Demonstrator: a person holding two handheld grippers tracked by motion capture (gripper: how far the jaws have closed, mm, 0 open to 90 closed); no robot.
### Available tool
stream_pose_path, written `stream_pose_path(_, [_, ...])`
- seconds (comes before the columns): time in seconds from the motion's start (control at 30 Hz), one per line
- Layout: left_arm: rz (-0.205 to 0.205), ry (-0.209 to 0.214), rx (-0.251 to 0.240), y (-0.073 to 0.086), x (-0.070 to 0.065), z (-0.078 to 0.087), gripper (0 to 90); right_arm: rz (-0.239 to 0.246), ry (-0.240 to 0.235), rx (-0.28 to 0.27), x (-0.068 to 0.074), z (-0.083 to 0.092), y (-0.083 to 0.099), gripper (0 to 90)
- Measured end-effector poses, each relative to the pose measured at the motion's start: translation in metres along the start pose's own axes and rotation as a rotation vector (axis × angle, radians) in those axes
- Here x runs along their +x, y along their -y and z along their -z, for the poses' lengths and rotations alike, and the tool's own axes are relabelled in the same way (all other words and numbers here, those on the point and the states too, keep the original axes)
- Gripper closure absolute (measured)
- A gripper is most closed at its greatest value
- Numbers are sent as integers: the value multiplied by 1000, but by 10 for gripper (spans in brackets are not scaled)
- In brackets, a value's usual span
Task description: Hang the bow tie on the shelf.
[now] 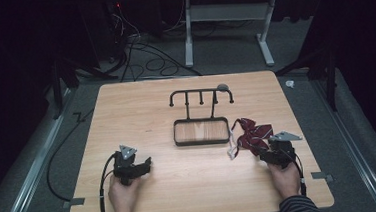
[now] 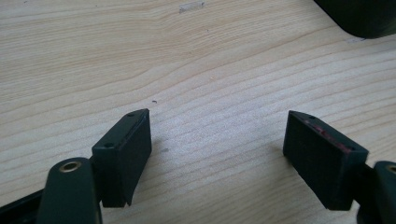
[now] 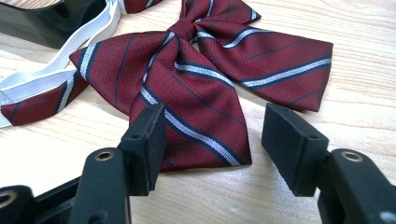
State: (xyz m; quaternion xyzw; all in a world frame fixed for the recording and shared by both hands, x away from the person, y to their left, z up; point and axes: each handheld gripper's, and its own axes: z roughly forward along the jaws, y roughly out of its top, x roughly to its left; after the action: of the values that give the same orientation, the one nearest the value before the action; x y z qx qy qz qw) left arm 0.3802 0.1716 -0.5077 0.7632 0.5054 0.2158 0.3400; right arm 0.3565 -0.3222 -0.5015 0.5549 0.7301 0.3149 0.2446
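While the right gripper (image 1: 265, 154) hovers with jaws apart at a maroon striped bow tie (image 1: 253, 135), the left gripper (image 1: 143, 166) idles, jaws spread.

From the high view, the bow tie lies flat just right of the black hook stand (image 1: 201, 130), touching its tray edge, with the right gripper at its near lobe. The left gripper view has bare wooden table (image 2: 196, 70) between its jaws. In the right gripper view, the bow tie (image 3: 196, 79) looks light, soft and floppy; its near lobe reaches between the open jaws, unpinched. The knot seems the firmest hold, since the white elastic strap (image 3: 60, 60) would dangle.
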Motion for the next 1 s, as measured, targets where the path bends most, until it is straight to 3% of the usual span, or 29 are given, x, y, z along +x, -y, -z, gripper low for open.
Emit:
stream_pose_path(0.83, [1, 0, -1, 0, 0, 0, 240, 3, -19, 1, -1, 0, 0, 398])
stream_pose_path(0.97, [3, 1, -1, 0, 0, 0, 240, 11, -18, -1, 0, 0, 0, 410])
stream_pose_path(1.0, [3, 1, -1, 0, 0, 0, 240, 8, -23, -3, 0, 0, 0, 450])
